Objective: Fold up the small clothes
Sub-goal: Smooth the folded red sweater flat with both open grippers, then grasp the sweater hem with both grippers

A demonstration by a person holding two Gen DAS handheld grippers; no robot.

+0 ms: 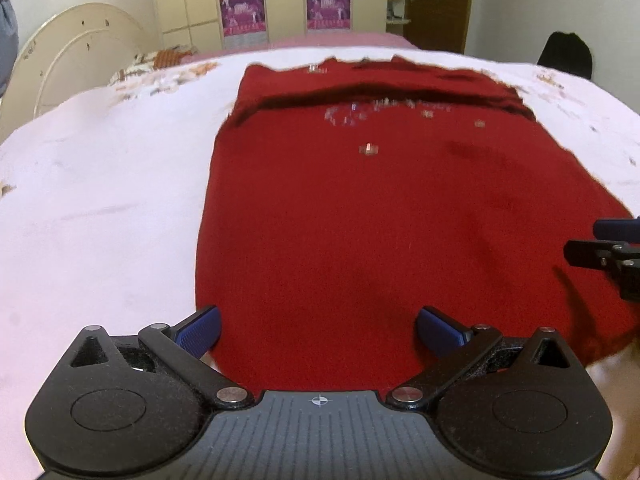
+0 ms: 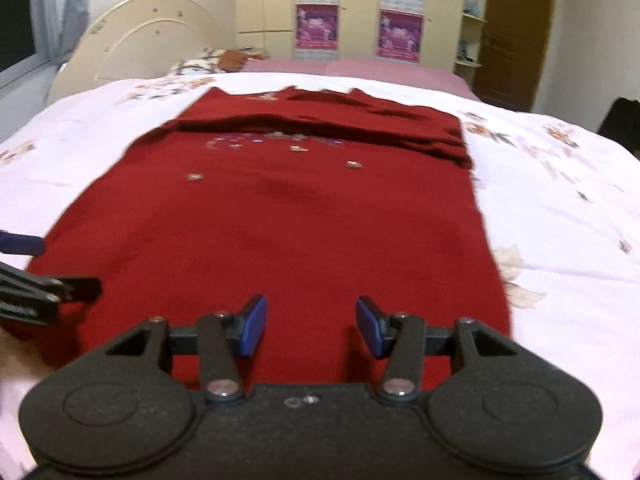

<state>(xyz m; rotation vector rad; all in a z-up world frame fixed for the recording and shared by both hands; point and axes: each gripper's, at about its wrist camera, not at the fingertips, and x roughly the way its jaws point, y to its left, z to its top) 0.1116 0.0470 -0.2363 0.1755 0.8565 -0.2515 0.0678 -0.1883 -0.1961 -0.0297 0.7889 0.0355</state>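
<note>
A dark red knit top [image 1: 360,216] with small shiny studs lies flat on the pale pink bedspread [image 1: 100,208], its sleeves folded across the far part. My left gripper [image 1: 318,334] is open, hovering over the top's near left hem. My right gripper [image 2: 310,326] is open over the near right hem of the same top [image 2: 288,220]. Each gripper shows at the other view's edge: the right gripper [image 1: 608,248] in the left wrist view, the left gripper [image 2: 44,272] in the right wrist view. Neither holds cloth.
The bedspread [image 2: 560,208] has flower prints. A cream curved headboard [image 1: 76,60] stands at the far left, a pillow [image 2: 200,64] beside it. Cupboards with purple posters [image 2: 360,8] and a brown door [image 2: 516,32] line the far wall. A dark object [image 1: 566,54] stands at the far right.
</note>
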